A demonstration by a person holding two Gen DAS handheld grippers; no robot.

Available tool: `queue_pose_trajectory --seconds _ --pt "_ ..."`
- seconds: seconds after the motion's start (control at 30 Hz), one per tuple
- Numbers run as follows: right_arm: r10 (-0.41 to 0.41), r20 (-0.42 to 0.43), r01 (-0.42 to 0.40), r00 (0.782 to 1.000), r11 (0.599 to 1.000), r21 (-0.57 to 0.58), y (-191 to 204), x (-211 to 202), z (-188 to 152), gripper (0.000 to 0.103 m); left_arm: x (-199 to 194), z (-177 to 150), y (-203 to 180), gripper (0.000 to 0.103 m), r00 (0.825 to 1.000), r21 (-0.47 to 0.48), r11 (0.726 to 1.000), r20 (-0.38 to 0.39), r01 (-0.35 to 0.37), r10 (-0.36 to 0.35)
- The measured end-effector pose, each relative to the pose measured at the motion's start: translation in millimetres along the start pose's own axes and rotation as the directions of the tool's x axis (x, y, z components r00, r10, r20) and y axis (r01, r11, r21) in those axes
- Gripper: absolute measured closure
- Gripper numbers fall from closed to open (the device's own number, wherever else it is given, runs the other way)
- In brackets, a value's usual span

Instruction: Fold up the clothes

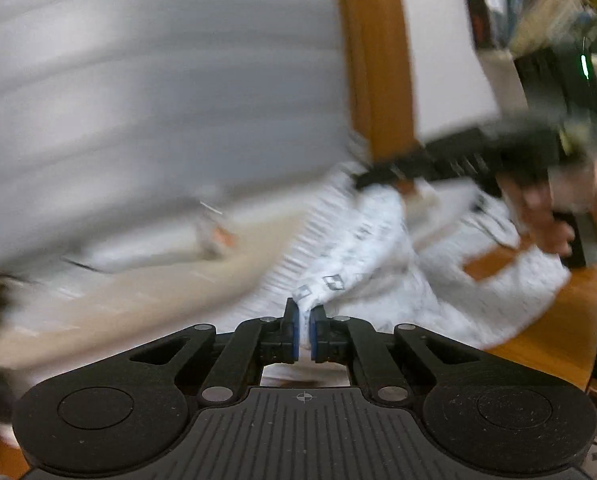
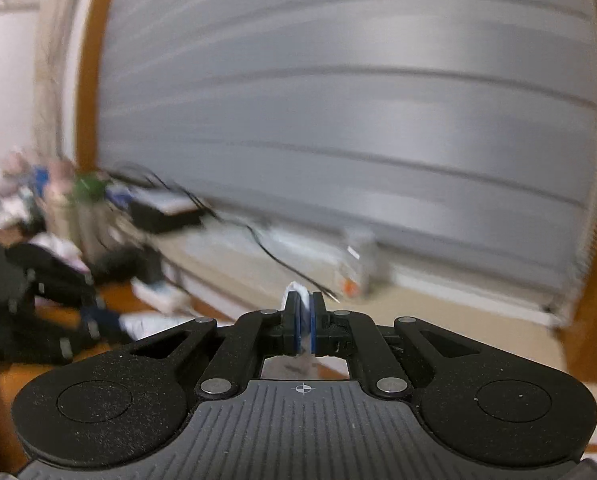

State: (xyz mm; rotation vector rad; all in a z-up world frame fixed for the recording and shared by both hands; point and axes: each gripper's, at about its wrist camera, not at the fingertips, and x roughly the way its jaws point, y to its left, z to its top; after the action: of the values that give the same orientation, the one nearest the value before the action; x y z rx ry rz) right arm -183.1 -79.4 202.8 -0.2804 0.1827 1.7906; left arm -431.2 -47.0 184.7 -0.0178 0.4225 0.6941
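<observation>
Both hand-held grippers, left (image 1: pixel 304 330) & right (image 2: pixel 305 330), clamped on white patterned garment (image 1: pixel 362 248).

Grey slatted shutter (image 2: pixel 338 100), orange-brown wooden frame (image 1: pixel 374 60), beige sill (image 2: pixel 438 304), all blurred.

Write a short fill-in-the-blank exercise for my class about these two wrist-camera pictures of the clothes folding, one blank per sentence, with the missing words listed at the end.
1. The left gripper is shut on a fold of ____ patterned cloth.
2. The right gripper has its jaws ____ on a bit of the same cloth.
3. Both grippers have pads coloured ____.
4. In the left wrist view, the other gripper is held by a person's ____.

Missing words: white; shut; blue; hand
</observation>
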Motion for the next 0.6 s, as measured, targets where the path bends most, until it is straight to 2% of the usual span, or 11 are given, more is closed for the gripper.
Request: queue_pose_trajectory --seconds 0.13,0.23,0.3,0.37,0.4,0.43,0.5,0.6 --pt "0.092 0.044 -0.09 0.995 0.995 -0.04 48 14 27 0.098 -46 9 33 0.098 0.993 0.016 0.993 0.02 -0.119 0.118" --pt "0.171 0.018 -0.17 0.985 0.983 -0.067 84 31 33 0.098 -64 -3 52 0.098 0.988 -0.015 0.988 -0.005 -0.155 0.155" --pt "0.213 -0.015 -0.213 0.977 0.975 -0.065 92 37 26 0.094 -68 -19 60 0.097 0.989 -0.04 0.989 -0.052 -0.144 0.142" --pt "0.253 -0.049 -0.256 0.966 0.965 -0.061 101 42 20 0.09 -71 -40 67 0.092 0.99 -0.077 0.992 -0.105 -0.105 0.097" --pt "0.274 -0.066 -0.277 0.96 0.959 -0.058 105 44 17 0.086 -72 -50 70 0.087 0.989 -0.091 0.992 -0.127 -0.091 0.079" --pt "0.292 -0.082 -0.297 0.953 0.953 -0.056 109 47 14 0.085 -72 -58 73 0.077 0.988 -0.101 0.991 -0.138 -0.089 0.075" --pt "0.277 -0.109 -0.284 0.955 0.957 -0.057 104 51 9 0.077 -72 -73 81 0.075 0.985 -0.137 0.985 -0.156 -0.101 0.079" --pt "0.232 -0.155 -0.242 0.96 0.969 -0.046 89 61 -2 0.074 -66 -81 89 0.075 0.981 -0.178 0.977 -0.171 -0.118 0.087"
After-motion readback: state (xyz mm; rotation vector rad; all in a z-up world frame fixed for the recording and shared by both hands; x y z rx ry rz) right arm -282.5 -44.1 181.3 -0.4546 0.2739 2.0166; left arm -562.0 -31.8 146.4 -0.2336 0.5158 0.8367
